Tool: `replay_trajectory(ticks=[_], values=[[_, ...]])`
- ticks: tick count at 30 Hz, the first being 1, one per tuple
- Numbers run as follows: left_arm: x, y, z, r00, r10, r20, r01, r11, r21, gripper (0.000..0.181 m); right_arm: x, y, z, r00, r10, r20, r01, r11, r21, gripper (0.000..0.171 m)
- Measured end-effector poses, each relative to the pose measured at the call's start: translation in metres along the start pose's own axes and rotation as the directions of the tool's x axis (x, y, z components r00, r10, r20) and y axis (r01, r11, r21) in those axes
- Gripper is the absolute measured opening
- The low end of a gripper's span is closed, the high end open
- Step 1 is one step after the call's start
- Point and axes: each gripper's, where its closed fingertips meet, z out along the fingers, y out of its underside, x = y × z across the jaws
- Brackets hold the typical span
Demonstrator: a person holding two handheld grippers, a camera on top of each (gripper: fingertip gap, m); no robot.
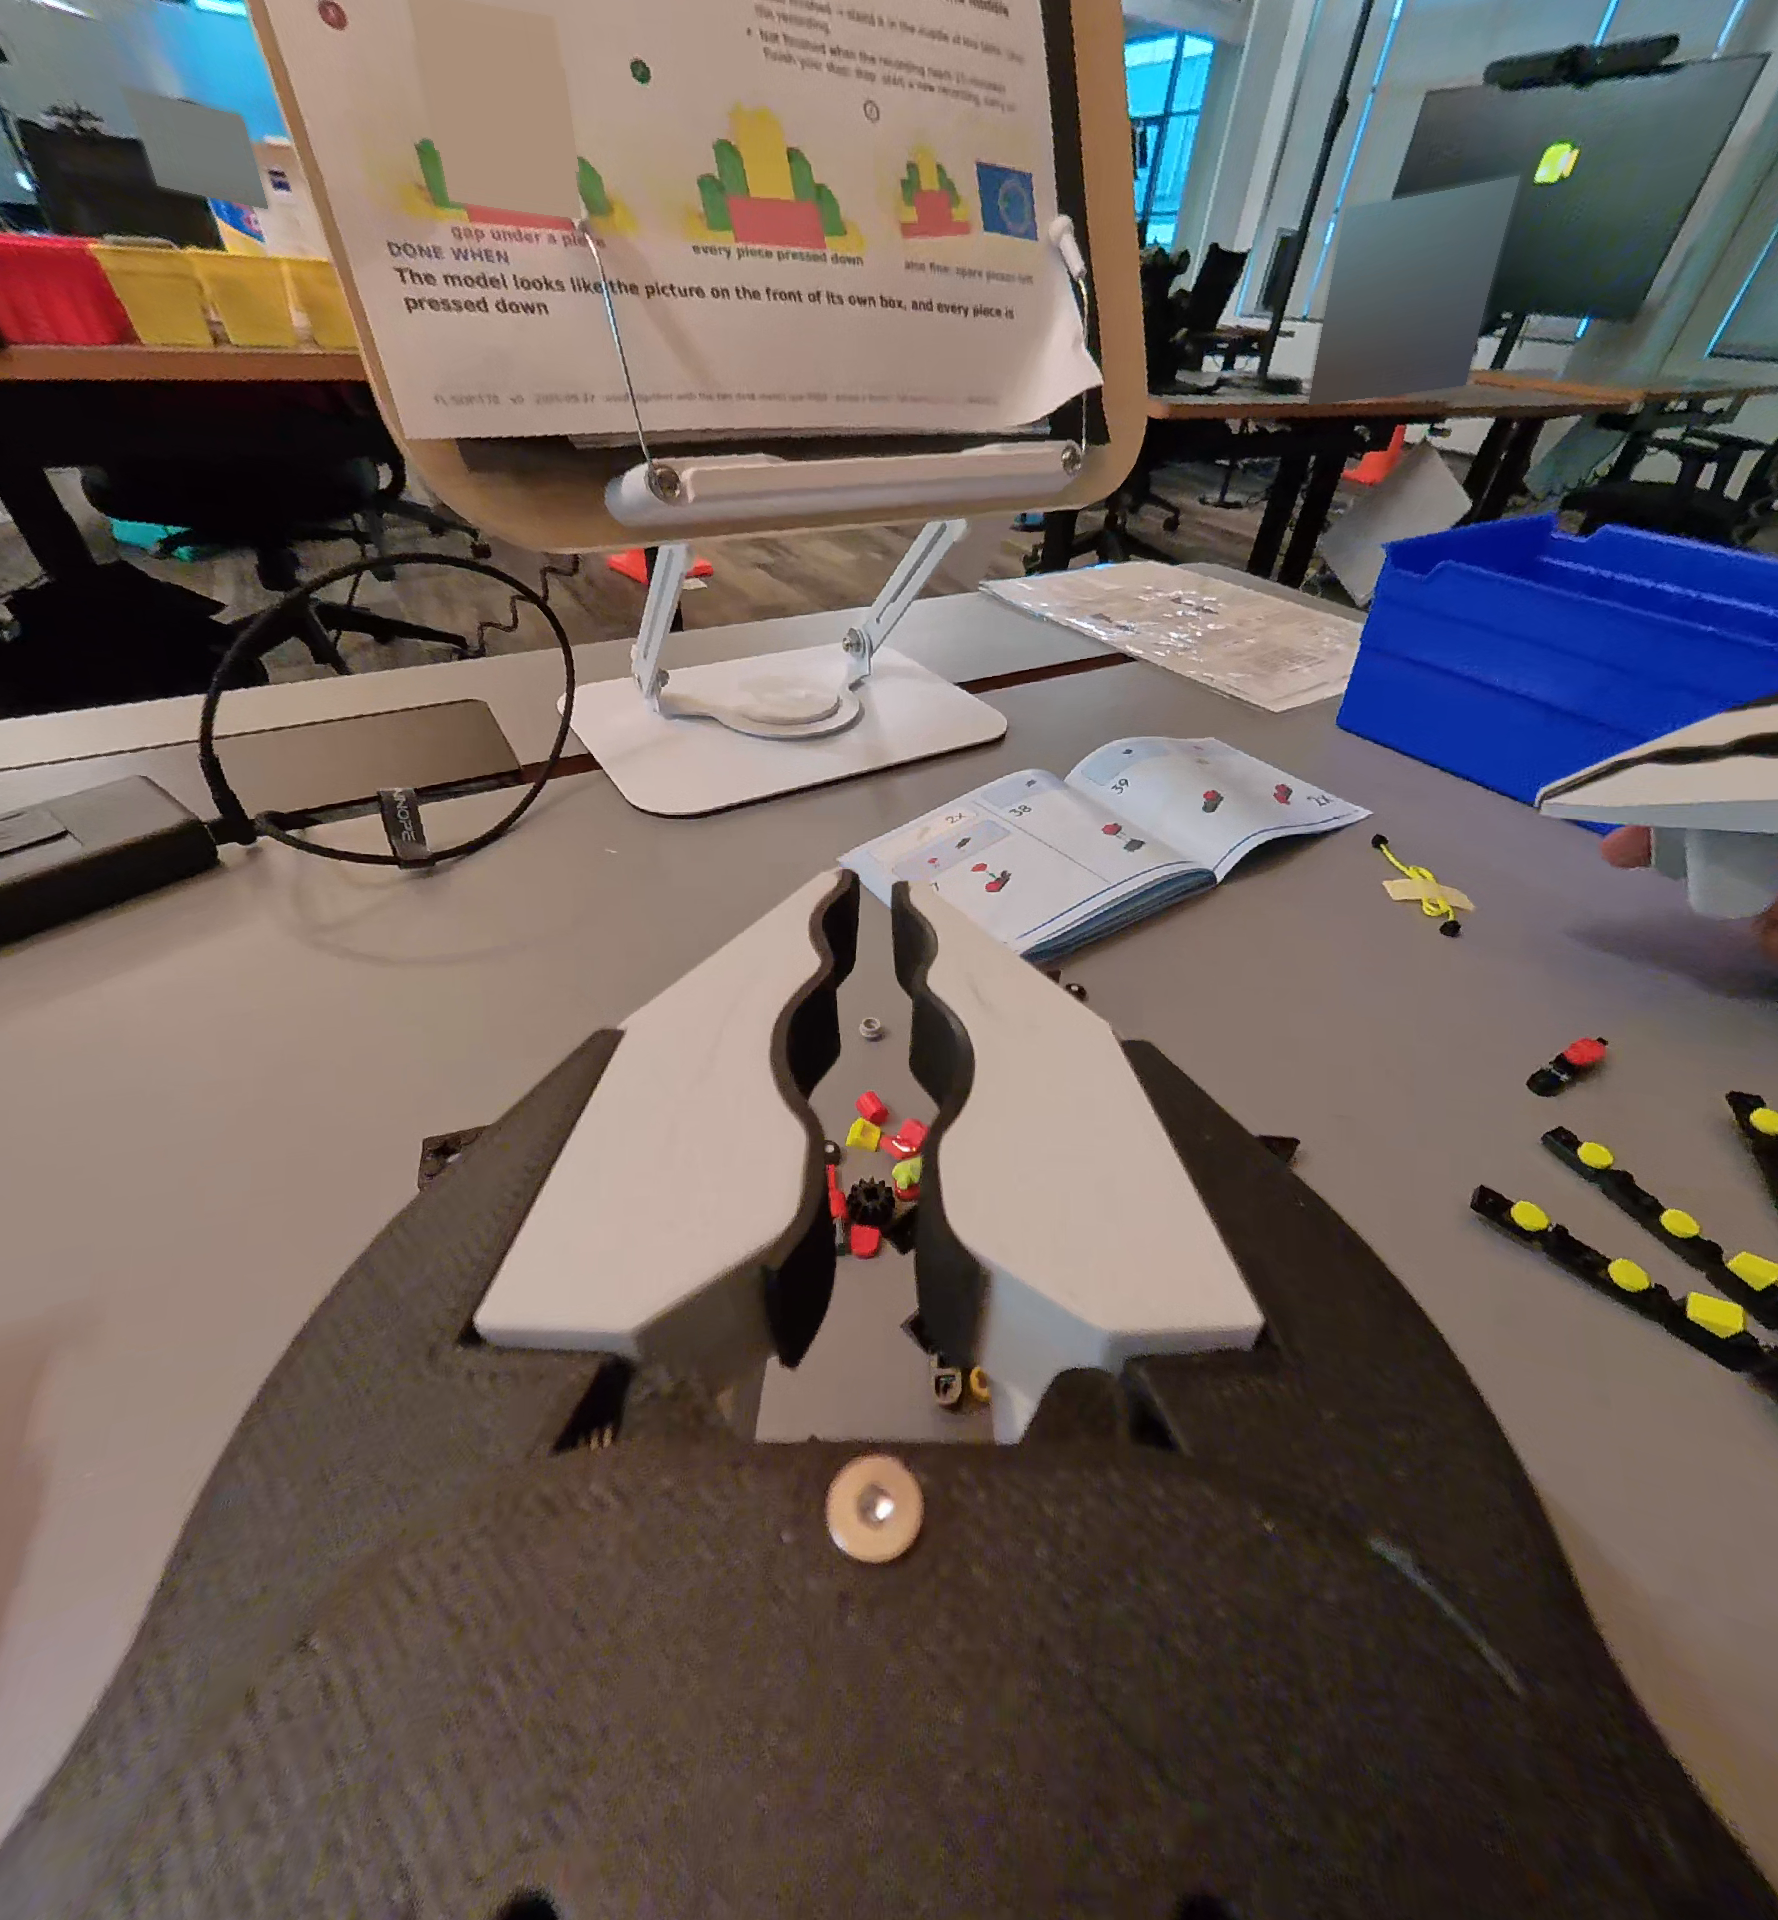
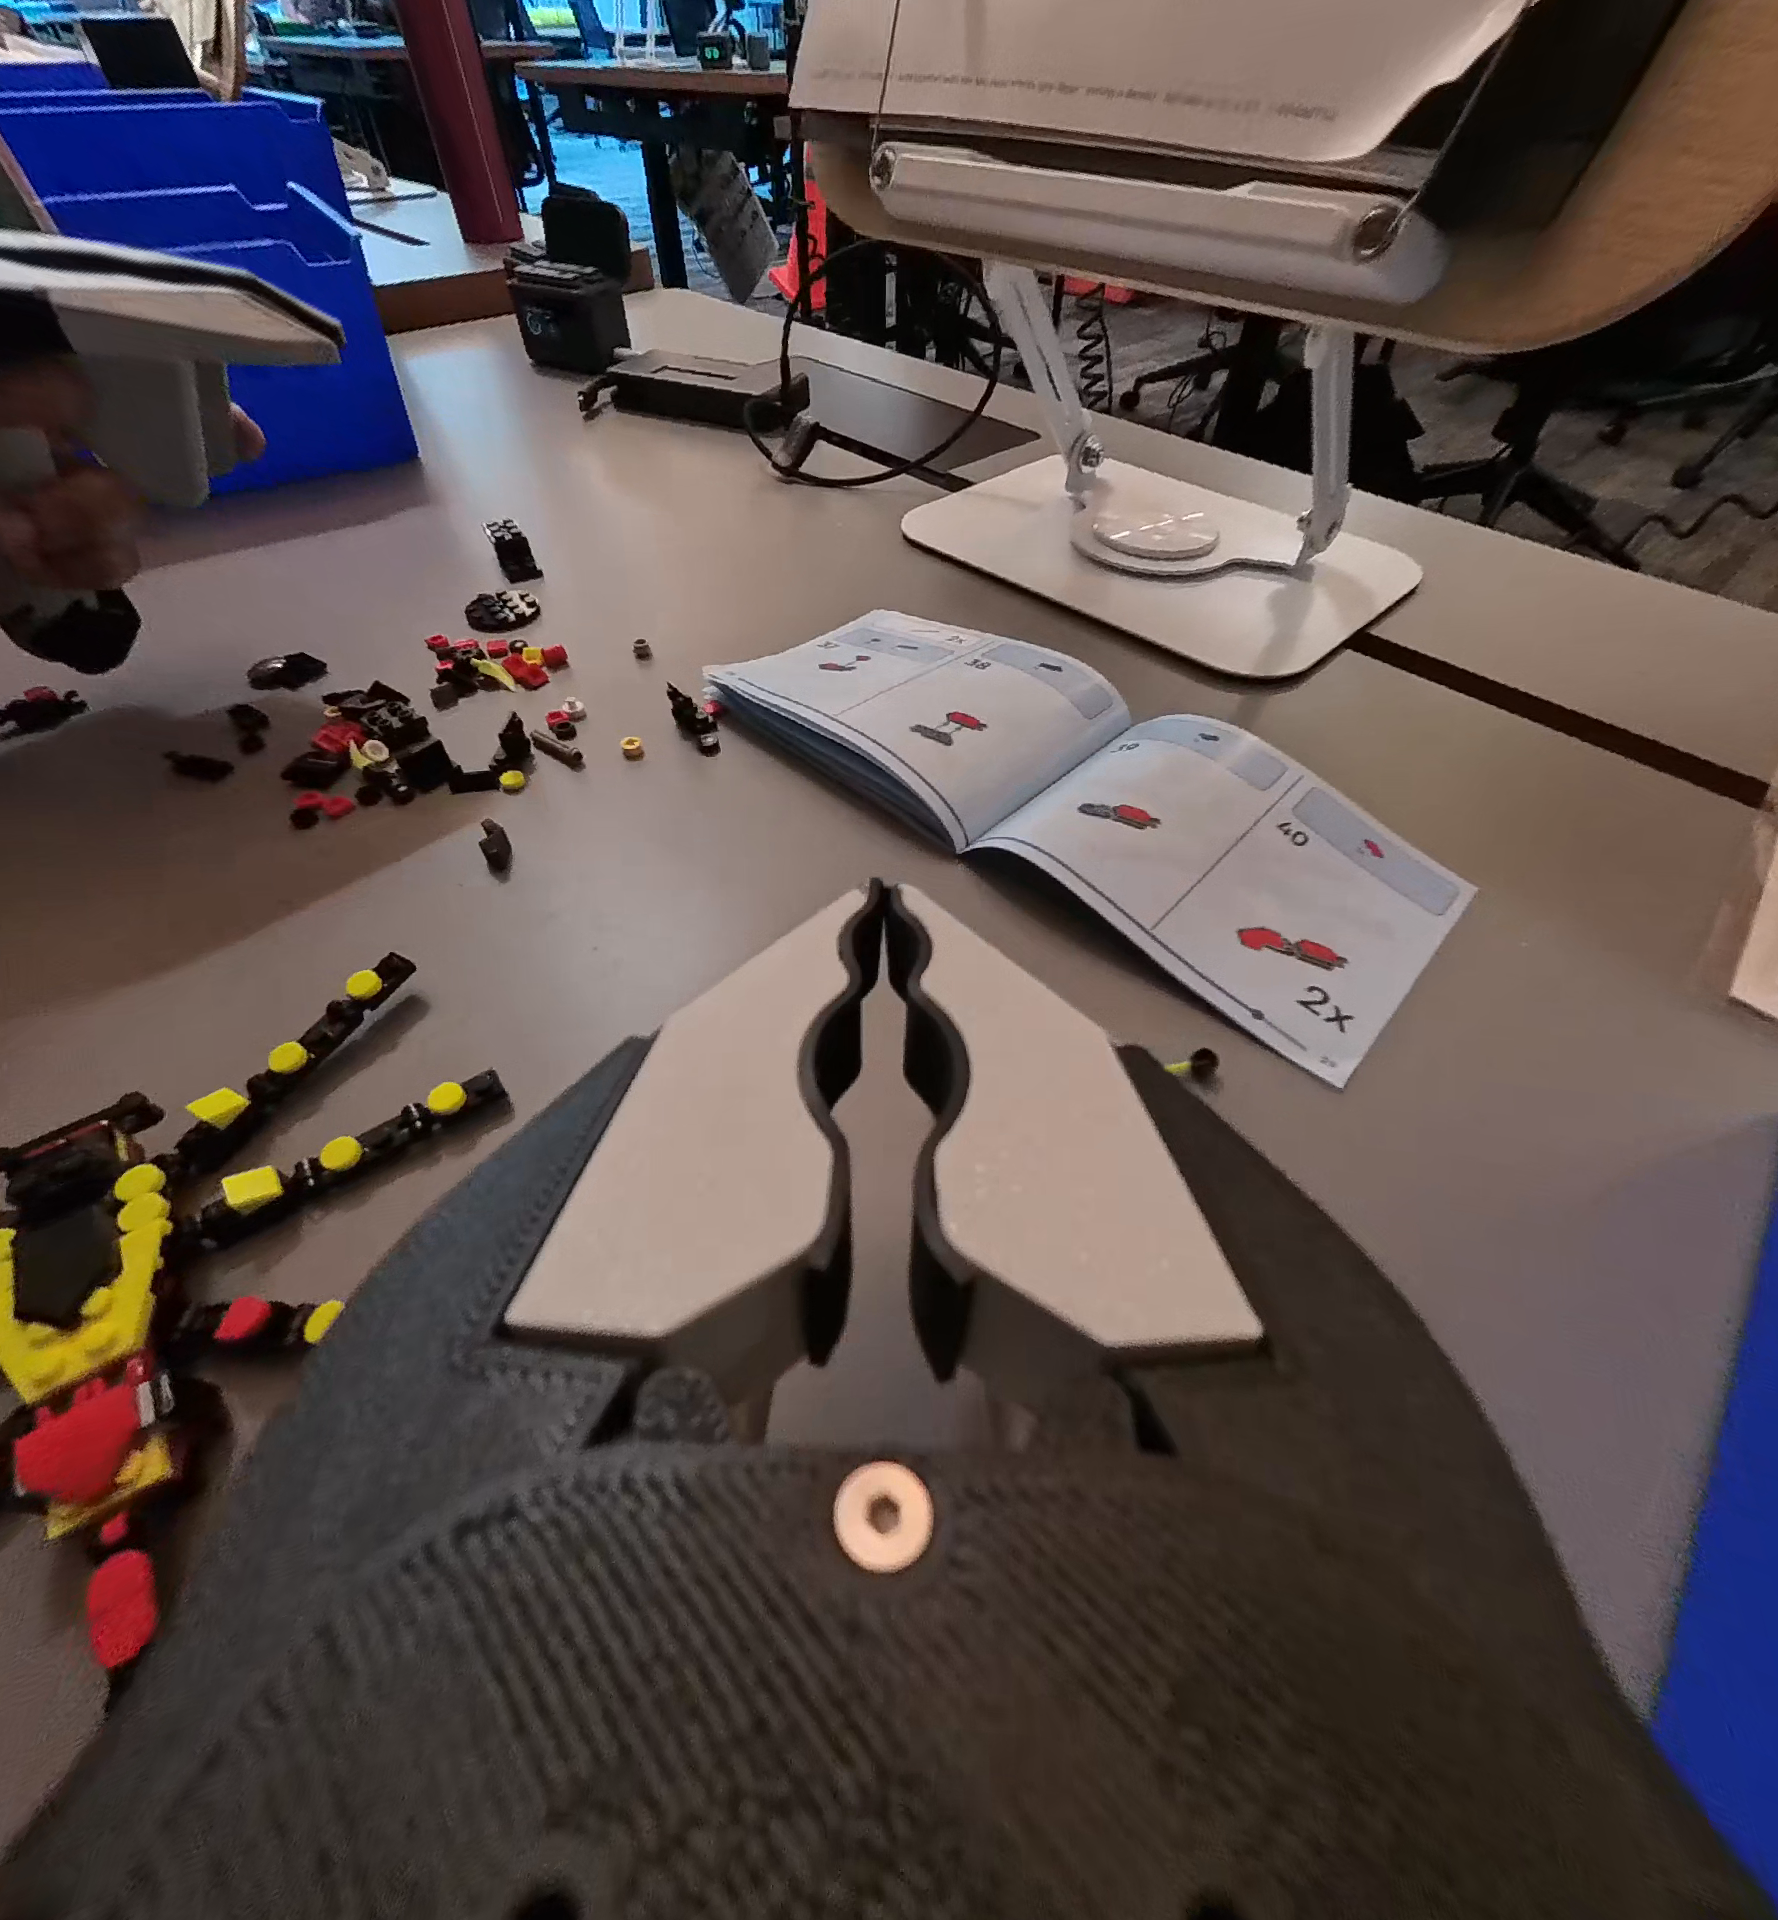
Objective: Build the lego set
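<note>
A partly built spider model (image 2: 74, 1299) in black, yellow and red lies on the grey table; its studded legs show in the left wrist view (image 1: 1685, 1257). Loose small pieces (image 2: 428, 727) are scattered beyond it, and some show under my left fingers (image 1: 874, 1164). My left gripper (image 1: 874, 883) hovers over them with a narrow gap between its tips, holding nothing. My right gripper (image 2: 880, 896) is shut and empty, above bare table near the open instruction booklet (image 2: 1072, 810). A small red and black sub-assembly (image 1: 1571, 1065) lies apart.
A white document stand (image 1: 791, 727) with a sheet stands behind the booklet. A blue bin (image 1: 1591, 644) sits at the right rear, a plastic bag (image 1: 1176, 623) beside it. A black cable loop (image 1: 386, 707) lies at the left. A yellow string piece (image 1: 1425, 888) lies near the booklet. My right fingertips sit around 25 cm from my left ones. It is some 15 cm from my right tips to the partly built spider model (image 2: 74, 1299).
</note>
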Motion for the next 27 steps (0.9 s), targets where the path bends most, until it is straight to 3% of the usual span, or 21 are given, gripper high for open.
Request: replay_trajectory(ticks=[9,14,27], values=[[-0.015,-0.01,-0.009,0.997,0.005,0.075,-0.008,0.999,0.039,0.0,-0.006,0.005,0.004,0.999,-0.039,0.004,0.039,0.999,-0.038,0.0],[-0.046,-0.037,-0.034,0.979,-0.086,0.184,0.051,0.981,0.189,0.0,-0.003,0.003,0.001,1.0,-0.013,-0.002,0.013,1.0,-0.023,0.0],[-0.042,-0.024,-0.026,0.985,-0.088,0.151,0.069,0.989,0.13,0.0,-0.005,0.007,0.003,1.0,-0.018,0.002,0.018,0.999,-0.051,0.0]])
